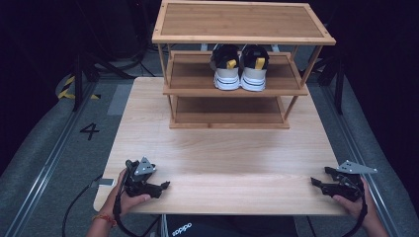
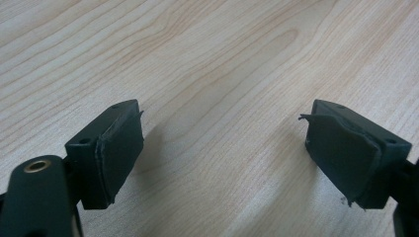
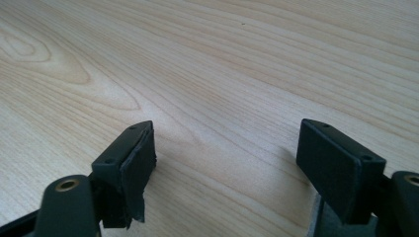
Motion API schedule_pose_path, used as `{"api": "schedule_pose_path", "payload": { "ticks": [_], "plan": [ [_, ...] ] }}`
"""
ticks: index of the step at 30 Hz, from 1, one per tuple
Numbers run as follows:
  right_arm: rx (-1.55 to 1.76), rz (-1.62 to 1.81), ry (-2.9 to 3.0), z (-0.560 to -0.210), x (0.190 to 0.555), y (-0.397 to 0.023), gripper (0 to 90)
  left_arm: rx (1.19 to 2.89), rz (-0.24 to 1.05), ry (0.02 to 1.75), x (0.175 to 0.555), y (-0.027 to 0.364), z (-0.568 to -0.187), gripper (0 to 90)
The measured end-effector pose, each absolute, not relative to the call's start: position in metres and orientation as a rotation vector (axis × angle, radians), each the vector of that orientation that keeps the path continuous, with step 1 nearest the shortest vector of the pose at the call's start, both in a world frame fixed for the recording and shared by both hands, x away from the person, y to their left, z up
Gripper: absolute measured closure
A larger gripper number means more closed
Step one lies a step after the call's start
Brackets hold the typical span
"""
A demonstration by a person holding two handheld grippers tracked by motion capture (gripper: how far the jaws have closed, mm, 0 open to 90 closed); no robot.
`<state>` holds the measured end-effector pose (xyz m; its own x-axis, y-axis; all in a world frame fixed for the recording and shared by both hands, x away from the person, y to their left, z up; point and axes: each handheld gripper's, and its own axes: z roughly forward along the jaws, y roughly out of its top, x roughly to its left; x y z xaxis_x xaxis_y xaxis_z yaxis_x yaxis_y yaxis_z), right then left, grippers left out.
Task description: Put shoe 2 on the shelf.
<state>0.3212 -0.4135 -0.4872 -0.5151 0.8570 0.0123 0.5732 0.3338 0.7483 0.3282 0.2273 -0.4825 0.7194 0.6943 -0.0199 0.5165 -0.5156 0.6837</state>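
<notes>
Our left gripper [image 1: 163, 186] and right gripper [image 1: 315, 182] rest spread and empty at the table's [image 1: 222, 148] near edge; the shoes [image 1: 240, 66] sit at twelve o'clock on the rack's [image 1: 237, 91] middle shelf, toes toward us, roughly equidistant

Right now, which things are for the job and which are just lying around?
Likely for the job:
- left gripper, open, resting on the table
- right gripper, open, resting on the table
- pair of shoes on the middle shelf
- wooden shoe rack

Just lying around:
- black cables on the floor
- number 4 marked on the floor
</notes>
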Motion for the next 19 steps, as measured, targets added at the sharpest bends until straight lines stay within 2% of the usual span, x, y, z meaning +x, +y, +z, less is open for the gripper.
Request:
{"api": "schedule_pose_path", "payload": {
  "ticks": [19],
  "plan": [
    [1.268, 1.001, 2.21, -0.4874, 0.3225, -0.4137, 23.6, 2.233, 0.338, 0.914, 0.3291, 0.2267, -0.4827, 14.9]
  ]
}}
